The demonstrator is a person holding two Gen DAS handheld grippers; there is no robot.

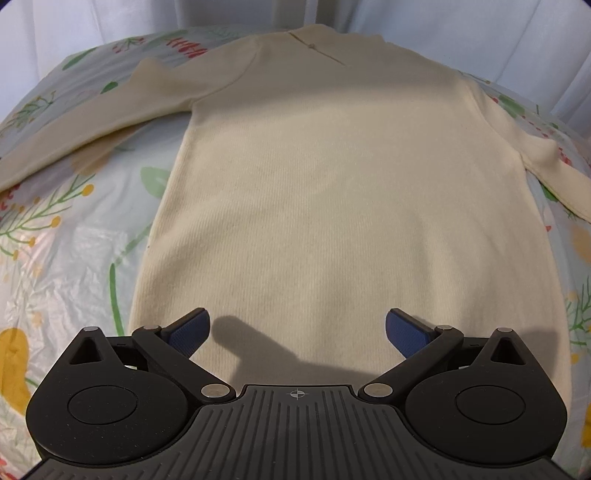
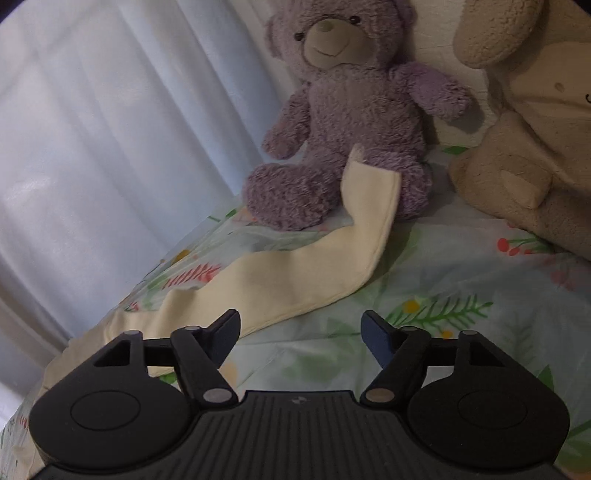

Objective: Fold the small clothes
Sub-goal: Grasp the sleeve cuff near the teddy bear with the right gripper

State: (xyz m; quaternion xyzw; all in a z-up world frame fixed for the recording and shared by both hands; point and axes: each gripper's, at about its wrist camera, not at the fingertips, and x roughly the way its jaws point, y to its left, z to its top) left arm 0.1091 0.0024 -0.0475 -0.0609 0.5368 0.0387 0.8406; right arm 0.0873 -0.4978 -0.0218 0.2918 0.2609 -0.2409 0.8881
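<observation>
A cream ribbed-knit sweater (image 1: 306,192) lies flat on a floral bedsheet (image 1: 74,236), spread with its collar (image 1: 317,44) toward the far curtain (image 1: 110,18) and its hem nearest the left wrist camera, so its long axis runs from hem to neck, straight away from that camera. Both sleeves angle outward and back toward the near side; in the right wrist view one sleeve (image 2: 295,266) trails across the sheet until its cuff (image 2: 369,177) curls up against a purple teddy bear (image 2: 347,122), with a beige plush toy (image 2: 524,122) just beside it. The left gripper (image 1: 298,330) hangs over the hem area with its jaws spread wide and nothing between them; the right gripper (image 2: 300,338) is also released, jaws apart and empty, hovering near the base of that sleeve. The knit looks soft, light and limp, likely to sag and stretch when lifted rather than hold any shape, and slightly grippy against the sheet. A sensible hold seems to be a pinch at a doubled edge: the cuff or sleeve seam first, to carry the sleeve across the body, and later the hem corners. The cuff resting on the bear may drag the toy if pulled quickly.
</observation>
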